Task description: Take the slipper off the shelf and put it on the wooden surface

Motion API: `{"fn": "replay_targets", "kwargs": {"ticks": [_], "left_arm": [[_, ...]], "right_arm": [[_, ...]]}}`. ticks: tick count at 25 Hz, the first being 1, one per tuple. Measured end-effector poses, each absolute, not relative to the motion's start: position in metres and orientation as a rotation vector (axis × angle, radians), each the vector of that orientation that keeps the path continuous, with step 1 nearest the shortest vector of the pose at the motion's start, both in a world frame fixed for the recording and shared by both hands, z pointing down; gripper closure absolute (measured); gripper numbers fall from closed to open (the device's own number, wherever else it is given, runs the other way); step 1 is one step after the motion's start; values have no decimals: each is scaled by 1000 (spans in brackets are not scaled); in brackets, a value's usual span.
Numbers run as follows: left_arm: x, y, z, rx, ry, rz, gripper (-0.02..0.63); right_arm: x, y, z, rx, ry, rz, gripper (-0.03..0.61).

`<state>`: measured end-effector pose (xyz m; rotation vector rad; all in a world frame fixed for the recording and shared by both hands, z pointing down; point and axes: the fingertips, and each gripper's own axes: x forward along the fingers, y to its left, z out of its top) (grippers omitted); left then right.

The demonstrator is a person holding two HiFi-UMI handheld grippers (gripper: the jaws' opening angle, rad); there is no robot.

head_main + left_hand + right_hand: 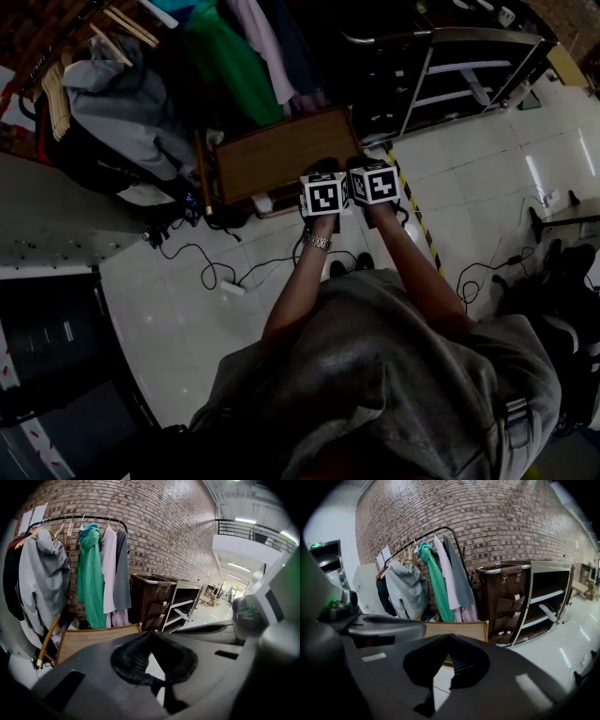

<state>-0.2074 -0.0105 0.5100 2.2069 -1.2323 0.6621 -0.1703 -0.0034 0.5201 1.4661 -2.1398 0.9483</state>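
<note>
Two tools are held side by side at the middle of the head view, over the tiled floor (pixel 469 187): the left hand-held gripper (pixel 150 633) and the right hand-held gripper (pixel 450 636), bodies almost touching. In its own view the left hand-held gripper has its jaws pressed together, tips meeting, with nothing between them. The right hand-held gripper is the same, closed narrow and empty.

A pale slipper (pixel 547 612) lies flat on a middle board of the metal shelf (pixel 548 597), well apart from both tools. It sits at about 3 o'clock from the right jaw tips in the right gripper view. In the head view the shelf stands between 1 and 2 o'clock from the tools (the slipper is too small there to make out surely).

Near them at 11 o'clock is the wooden bench (pixel 281 155), its top bare. A brown organiser (pixel 501 602) hangs on the shelf's end nearest the bench. Farther off at 10 o'clock, a clothes rail (pixel 75 518) against the brick wall (pixel 487 517) carries a grey jacket (pixel 44 573) and a green garment (pixel 91 578). Cables (pixel 216 272) trail over the floor at 8 o'clock. A wristwatch (pixel 319 242) shows on the person's left wrist.
</note>
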Motion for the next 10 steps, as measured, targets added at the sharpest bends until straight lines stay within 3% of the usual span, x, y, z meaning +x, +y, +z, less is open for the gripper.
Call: {"fn": "replay_targets", "kwargs": {"ticks": [10], "left_arm": [[-181, -17, 485, 2302, -1188, 646, 611]], "right_arm": [[-146, -11, 501, 1526, -2123, 887, 578]]}}
